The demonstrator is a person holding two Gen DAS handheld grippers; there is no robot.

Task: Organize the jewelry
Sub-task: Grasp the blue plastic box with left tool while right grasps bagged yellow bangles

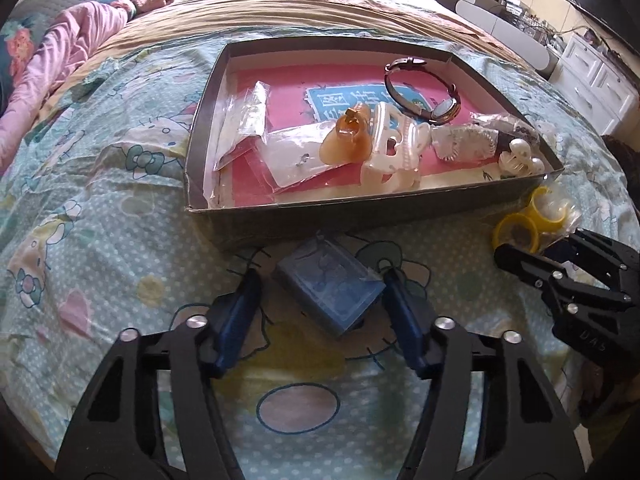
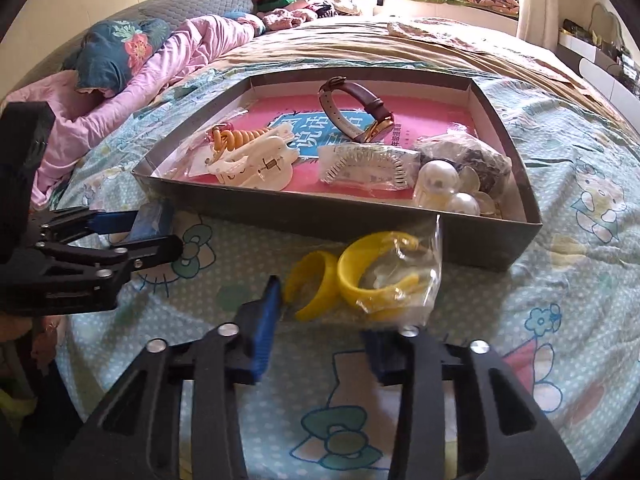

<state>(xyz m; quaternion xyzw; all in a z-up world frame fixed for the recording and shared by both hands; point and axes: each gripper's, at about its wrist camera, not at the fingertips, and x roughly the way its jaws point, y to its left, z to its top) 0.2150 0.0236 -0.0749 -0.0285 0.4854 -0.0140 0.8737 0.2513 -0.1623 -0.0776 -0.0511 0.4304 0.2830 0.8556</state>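
Left gripper (image 1: 320,280) straddles blue box (image 1: 330,290) on the bedspread (image 1: 100,200); right gripper (image 2: 316,320) at the bagged yellow bangles (image 2: 360,276).

Left pads sit beside the box with small gaps: not clamped yet. Right jaws narrowed around the bangles; one pad touches, the far pad is hidden by the bag, so grip can't be told. Both items lie just outside the tray (image 2: 320,224), likely next in beside the watch (image 2: 356,108) and clips.

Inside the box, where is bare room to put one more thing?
The box is bare along its far wall, behind the watch and the plastic bags. Its near half is crowded, from the bags through the hair clips.
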